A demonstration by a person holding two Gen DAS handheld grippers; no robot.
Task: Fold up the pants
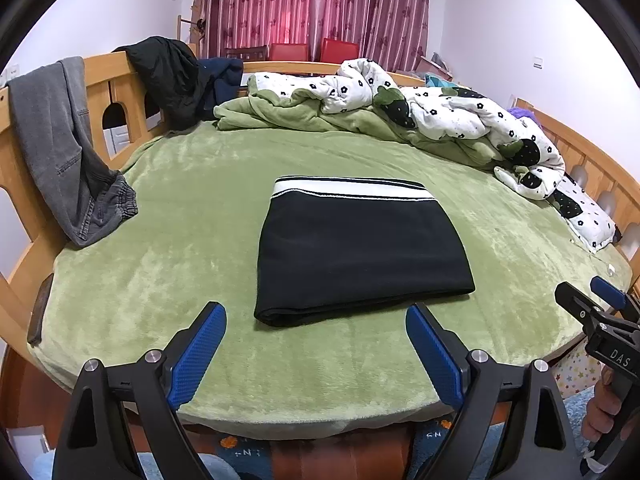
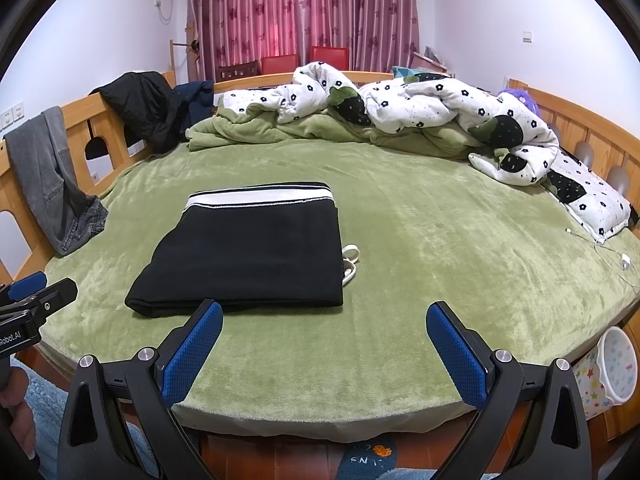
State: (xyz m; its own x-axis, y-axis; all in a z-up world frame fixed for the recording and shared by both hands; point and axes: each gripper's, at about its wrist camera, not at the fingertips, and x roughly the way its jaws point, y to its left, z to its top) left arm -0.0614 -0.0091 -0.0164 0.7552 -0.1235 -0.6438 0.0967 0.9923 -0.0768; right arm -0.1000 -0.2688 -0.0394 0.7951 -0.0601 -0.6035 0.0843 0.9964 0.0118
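Note:
Black pants [image 1: 360, 252] with a white-striped waistband lie folded into a flat rectangle on the green bed [image 1: 168, 280]. They also show in the right wrist view [image 2: 252, 256], left of centre. My left gripper [image 1: 316, 316] is open and empty, just short of the pants' near edge. My right gripper [image 2: 324, 316] is open and empty, near the pants' right front corner. A white drawstring [image 2: 350, 260] sticks out from the pants' right side. Each gripper shows at the other view's edge, the right one [image 1: 592, 296] and the left one [image 2: 44, 288].
A crumpled white-and-green quilt [image 1: 420, 116] lies along the back and right of the bed. Grey jeans [image 1: 60, 148] and dark clothes [image 1: 172, 76] hang on the wooden rail at left. A charger cable [image 2: 616, 256] lies at the bed's right edge. A white bin [image 2: 616, 364] stands below.

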